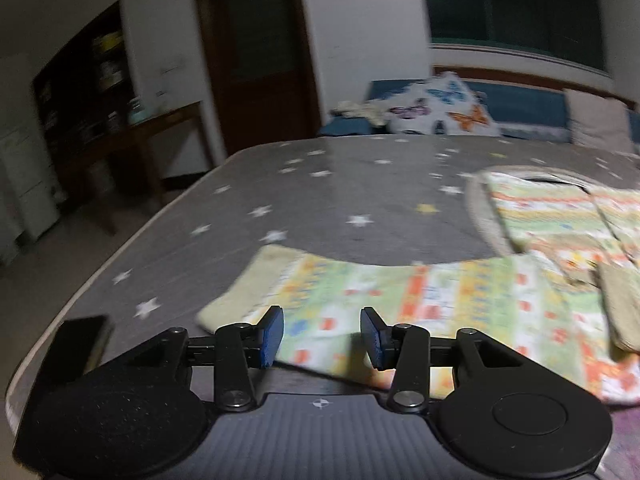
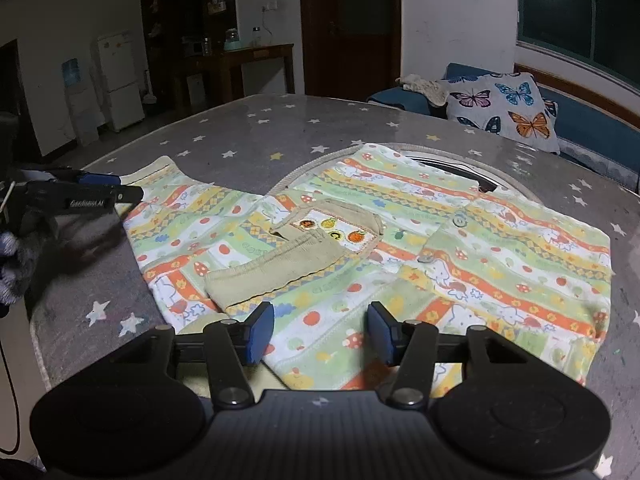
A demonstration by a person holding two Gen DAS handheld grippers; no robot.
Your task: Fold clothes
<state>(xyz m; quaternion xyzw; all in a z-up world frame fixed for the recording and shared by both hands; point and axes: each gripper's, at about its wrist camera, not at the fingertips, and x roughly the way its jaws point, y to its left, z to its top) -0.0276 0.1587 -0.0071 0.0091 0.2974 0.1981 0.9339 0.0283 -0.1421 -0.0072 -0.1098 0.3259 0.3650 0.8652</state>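
— Child's knitted cardigan (image 2: 400, 248), striped in pale green, orange, yellow and white with small animals and fruit: spread flat across the centre and right of the right wrist view, on a grey star-printed tablecloth (image 2: 248, 136). One sleeve (image 2: 276, 268) already folded across the chest, beige ribbed cuff lying at lower centre. Other sleeve (image 1: 320, 296) stretched toward the left, cuff at centre left in the left wrist view.

— Tongs?

— Left gripper (image 1: 322, 338) parted, blue pads empty, hovering just over the outstretched sleeve. Right gripper (image 2: 320, 332) parted too, nothing pinched, poised above the near hem.

— Best way on?

— Probably pinch the outstretched sleeve near the cuff, taking both layers. Lift low, carry across the chest, lay parallel to the first sleeve. Meanwhile pin the hem with the right to stop sliding.

— Fabric?

— Soft, thin knit, limp; ribbed trim thicker. Likely to bunch on that slick-looking cloth.
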